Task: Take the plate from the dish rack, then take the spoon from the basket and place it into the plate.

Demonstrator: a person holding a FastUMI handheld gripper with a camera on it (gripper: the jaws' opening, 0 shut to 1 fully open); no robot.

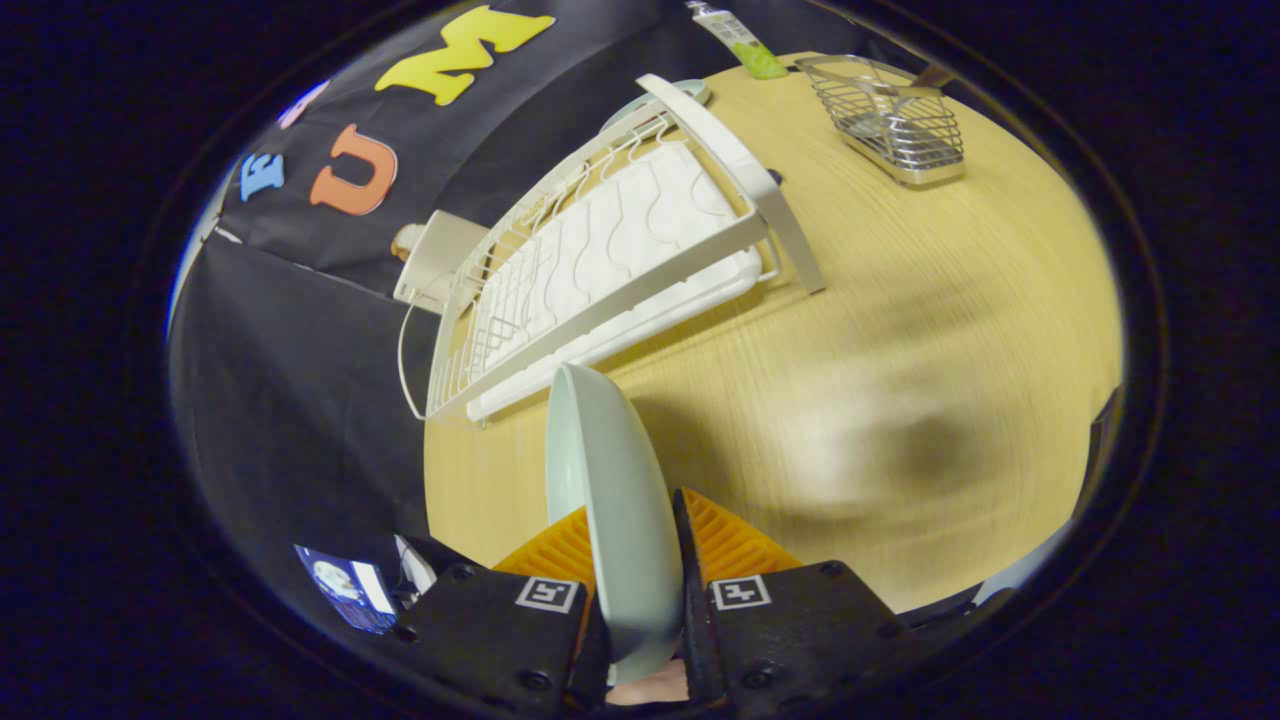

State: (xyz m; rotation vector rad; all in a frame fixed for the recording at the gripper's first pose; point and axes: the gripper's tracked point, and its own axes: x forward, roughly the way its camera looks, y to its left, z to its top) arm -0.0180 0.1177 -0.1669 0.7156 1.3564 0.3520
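The claw point(632, 560) is pinching the plate point(612, 500), one finger pressed on each face near its rim. The plate stands on edge between the fingers and juts forward beyond their tips, clear of the table point(900, 330).

The grip looks narrow: only the rim end is caught, and most of the plate hangs out past the fingers. A glazed surface like this will likely be slick, so a quick swing or tilt could let it pivot or slide out and drop onto the table. Set down edge-first, it might roll or tip instead of lying flat; it probably needs turning level first.

Just ahead of the plate, left of the line of the fingers, sits the rack point(610, 250), near enough that a careless sweep could knock the plate against its frame. Far beyond the fingers and to their right stands the wire basket point(890, 120); I cannot tell whether the spoon is in it.

The table is pale wood, with bare space ahead and right of the fingers for the plate. Black cloth walls close in the booth behind the rack.
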